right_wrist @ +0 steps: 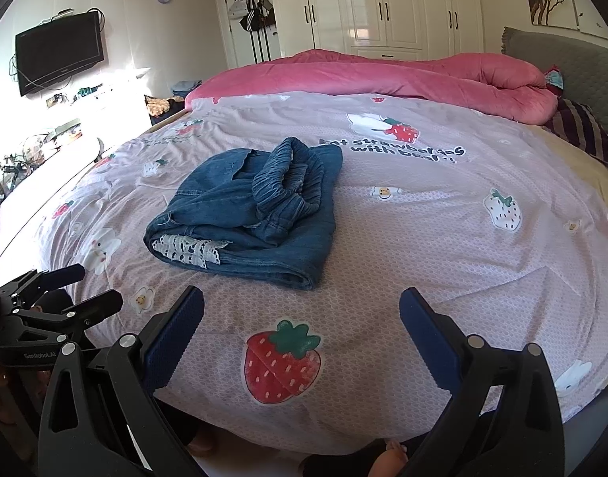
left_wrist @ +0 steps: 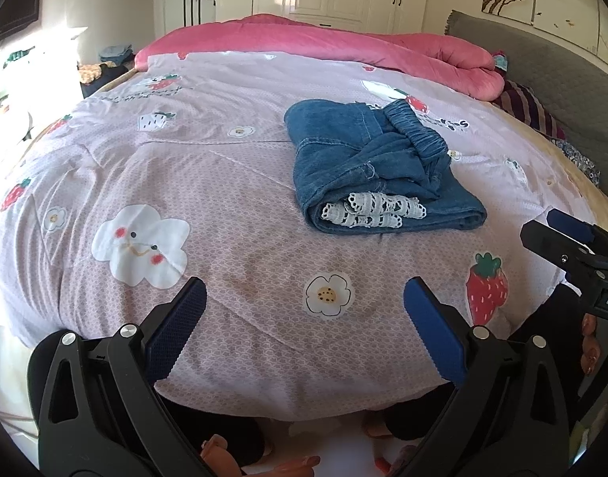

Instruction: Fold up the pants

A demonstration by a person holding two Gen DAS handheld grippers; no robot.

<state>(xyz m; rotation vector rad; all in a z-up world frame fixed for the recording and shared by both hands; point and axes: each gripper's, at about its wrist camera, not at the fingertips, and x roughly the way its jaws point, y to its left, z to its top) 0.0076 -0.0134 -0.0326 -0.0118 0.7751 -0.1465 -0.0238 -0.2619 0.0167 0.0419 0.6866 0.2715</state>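
A pair of blue denim pants (left_wrist: 367, 159) with a white lace hem (left_wrist: 373, 208) lies folded in a bundle on the pink strawberry-print bedspread (left_wrist: 224, 183). The elastic waistband lies bunched on top. The pants also show in the right wrist view (right_wrist: 256, 210). My left gripper (left_wrist: 304, 298) is open and empty near the bed's front edge, well short of the pants. My right gripper (right_wrist: 302, 310) is open and empty, also at the front edge. Each gripper shows at the side of the other's view: the right one (left_wrist: 562, 238), the left one (right_wrist: 61, 290).
A rolled pink quilt (right_wrist: 423, 75) lies along the far side of the bed. A grey headboard (right_wrist: 574, 63) and a striped pillow (right_wrist: 582, 127) are at the right. White wardrobes (right_wrist: 383, 4) stand behind. A wall television (right_wrist: 59, 51) hangs at the left.
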